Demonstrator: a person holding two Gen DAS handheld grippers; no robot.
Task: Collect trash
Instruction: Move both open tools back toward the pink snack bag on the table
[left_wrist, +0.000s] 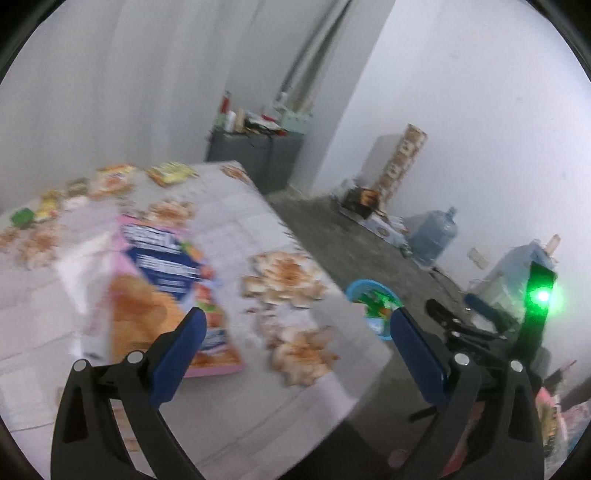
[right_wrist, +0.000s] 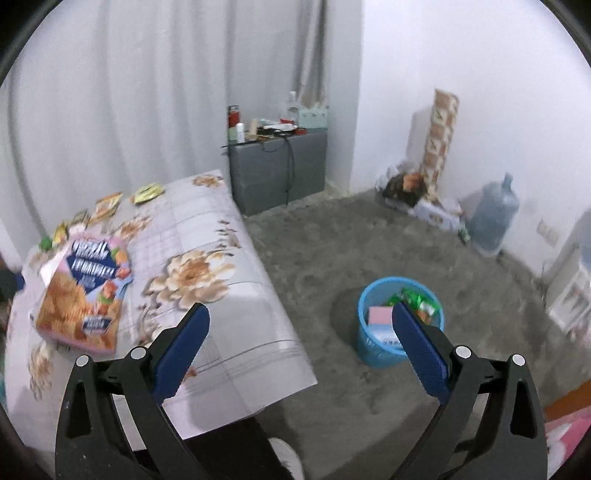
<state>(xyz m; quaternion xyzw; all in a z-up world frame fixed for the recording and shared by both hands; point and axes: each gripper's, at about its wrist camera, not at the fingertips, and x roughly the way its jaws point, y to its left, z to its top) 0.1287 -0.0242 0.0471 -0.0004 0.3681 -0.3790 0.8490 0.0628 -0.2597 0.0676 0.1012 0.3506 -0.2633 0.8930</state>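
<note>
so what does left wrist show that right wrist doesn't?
Left wrist only: the other rig's black body with a lit green light, low on the right.

Right wrist only: the whole blue bin standing on the grey carpet, a pink item and green wrappers inside; a white shoe at the bottom edge.

Both: the cereal box and small snack packets on the flowered table cover, the grey cabinet, the water jug, and each view's own claw, left claw and right claw, open and empty.
</note>
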